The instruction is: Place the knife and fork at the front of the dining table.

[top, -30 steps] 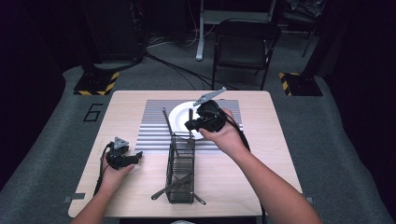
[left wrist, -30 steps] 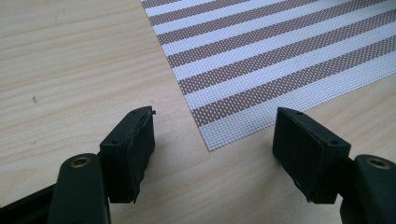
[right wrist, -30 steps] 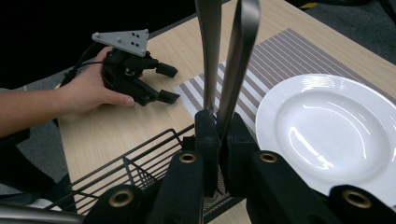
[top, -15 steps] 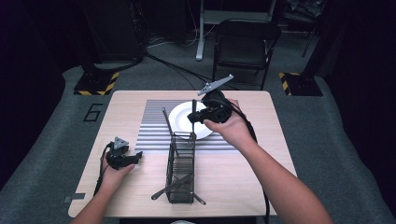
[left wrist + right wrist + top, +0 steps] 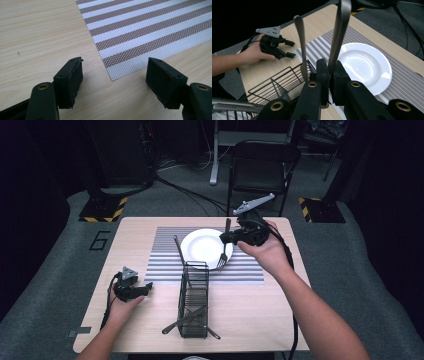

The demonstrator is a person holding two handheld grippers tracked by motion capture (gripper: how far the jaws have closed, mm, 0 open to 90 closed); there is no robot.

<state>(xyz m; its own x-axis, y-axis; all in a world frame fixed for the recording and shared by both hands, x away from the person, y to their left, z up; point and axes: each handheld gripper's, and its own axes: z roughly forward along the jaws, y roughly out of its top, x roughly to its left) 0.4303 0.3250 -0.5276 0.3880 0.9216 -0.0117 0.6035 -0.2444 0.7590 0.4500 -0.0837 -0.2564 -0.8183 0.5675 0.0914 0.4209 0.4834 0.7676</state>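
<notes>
Right now the fork [image 5: 223, 251] is hanging tines-down over the near right edge of the plate [image 5: 200, 245], pinched by its handle in the right gripper [image 5: 231, 237]. In the right gripper view the jaws are clamping tight on the flat steel handle [image 5: 340, 32], which is running up between them. The plate is sitting on the striped mat [image 5: 165, 265], round, white, glossy. Just in front of the mat the wire basket [image 5: 194, 297] is standing, black, thin-rodded and open, with a knife [image 5: 178, 251] leaning upright at its far corner and more cutlery [image 5: 185, 320] lying across its near end and poking through the sides. The left gripper [image 5: 141, 289] is resting on the wooden table [image 5: 260, 305] near the mat's near left corner [image 5: 111, 77], jaws standing wide apart with nothing between them.

Risks, as I judge them: the handle is smooth polished metal and thin, so it is likely pivoting easily between the pads; a swing could be knocking the tines against the glazed plate rim. Coming down too fast could be chipping or sliding the plate on the woven mat. The dangling tines could also be snagging the basket's rods or the leaning knife if the path goes back that way.
</notes>
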